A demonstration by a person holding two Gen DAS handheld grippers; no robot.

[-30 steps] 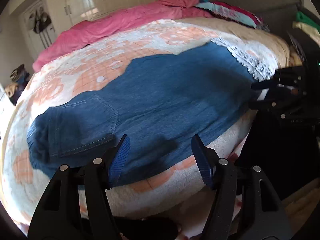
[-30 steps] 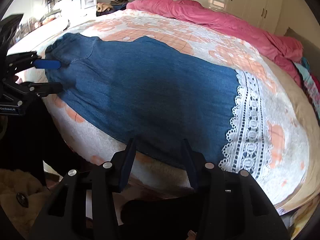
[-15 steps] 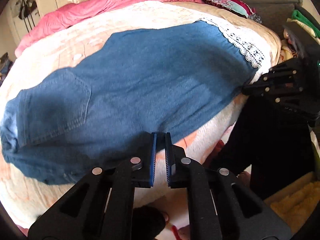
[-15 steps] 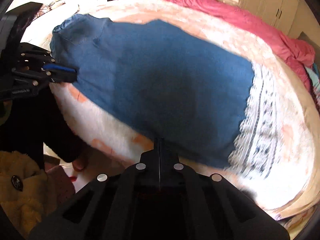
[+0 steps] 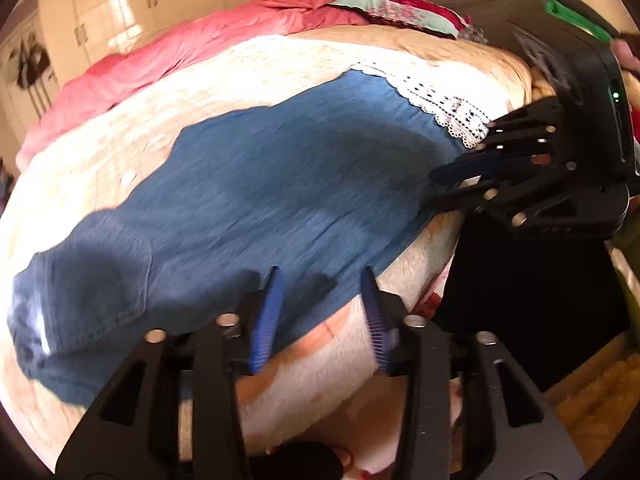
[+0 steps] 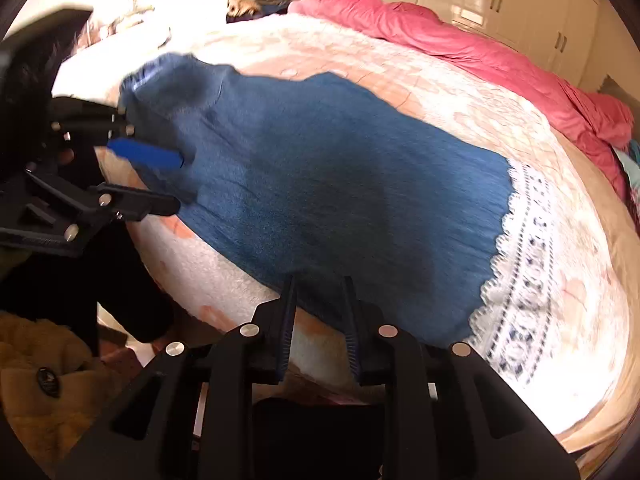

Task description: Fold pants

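Your left wrist view looks down from the bed's (image 5: 360,364) near edge toward the waistband end; your right wrist view (image 6: 224,276) looks from the same edge toward the lace hem. Both sit close and share the spread pants (image 5: 280,184) (image 6: 340,184).

Bed (image 6: 400,80) w/ blue pants (image 6: 340,184), pink duvet (image 6: 480,52) on top.

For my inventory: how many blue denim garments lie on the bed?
1: the blue denim pants lie flat across the blanket's near edge; others may be hidden.
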